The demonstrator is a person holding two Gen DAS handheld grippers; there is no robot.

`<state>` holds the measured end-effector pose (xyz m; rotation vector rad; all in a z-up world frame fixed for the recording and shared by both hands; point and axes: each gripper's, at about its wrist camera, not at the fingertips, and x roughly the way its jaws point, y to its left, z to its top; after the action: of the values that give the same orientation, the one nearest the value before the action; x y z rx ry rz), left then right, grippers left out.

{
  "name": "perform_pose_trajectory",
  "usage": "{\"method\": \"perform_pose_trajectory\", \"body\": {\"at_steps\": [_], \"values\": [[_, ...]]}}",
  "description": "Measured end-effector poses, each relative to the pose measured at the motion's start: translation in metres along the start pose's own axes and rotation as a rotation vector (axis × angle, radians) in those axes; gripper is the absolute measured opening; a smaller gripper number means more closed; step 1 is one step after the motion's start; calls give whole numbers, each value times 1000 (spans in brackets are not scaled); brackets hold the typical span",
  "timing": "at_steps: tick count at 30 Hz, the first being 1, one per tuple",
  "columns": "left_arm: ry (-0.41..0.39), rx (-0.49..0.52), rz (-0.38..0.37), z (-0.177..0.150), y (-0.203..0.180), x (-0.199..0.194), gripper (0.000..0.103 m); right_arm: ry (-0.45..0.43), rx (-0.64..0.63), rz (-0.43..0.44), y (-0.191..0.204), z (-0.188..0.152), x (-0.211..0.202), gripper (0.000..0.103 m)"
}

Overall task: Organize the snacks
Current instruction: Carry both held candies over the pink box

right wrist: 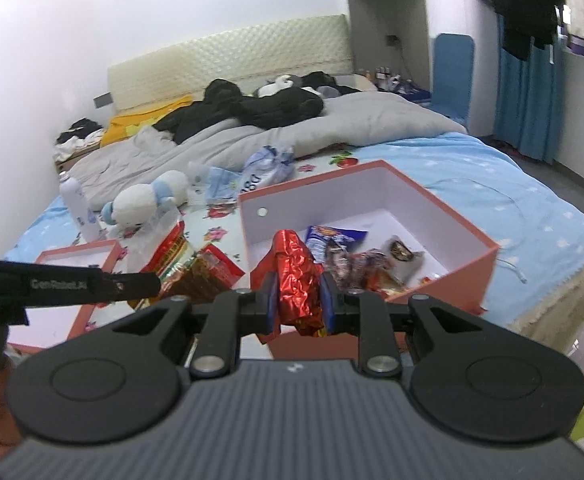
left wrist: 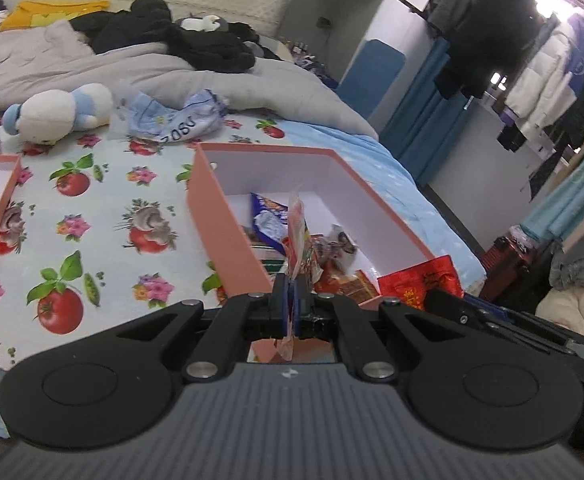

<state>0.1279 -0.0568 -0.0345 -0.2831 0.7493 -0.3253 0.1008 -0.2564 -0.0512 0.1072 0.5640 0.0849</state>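
Left gripper (left wrist: 290, 300) pinching thin packet (left wrist: 296, 220) | right gripper (right wrist: 296, 300) clamping red foil snack (right wrist: 296, 280)

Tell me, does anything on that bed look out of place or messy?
Yes. A crumpled blue-and-white wrapper lies on the bedsheet beyond the pink box, near a plush toy, not with the snacks in the box. A heap of dark clothes sprawls over the grey duvet.
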Motion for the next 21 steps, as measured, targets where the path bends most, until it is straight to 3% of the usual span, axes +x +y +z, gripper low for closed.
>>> {"method": "perform_pose_trajectory", "body": {"at_steps": [9, 21], "values": [[27, -1, -10, 30, -14, 36, 3, 25, 36, -11, -23, 12, 24, 26], [102, 44, -6, 88, -26, 140, 3, 66, 73, -21, -59, 47, 104, 26]]}}
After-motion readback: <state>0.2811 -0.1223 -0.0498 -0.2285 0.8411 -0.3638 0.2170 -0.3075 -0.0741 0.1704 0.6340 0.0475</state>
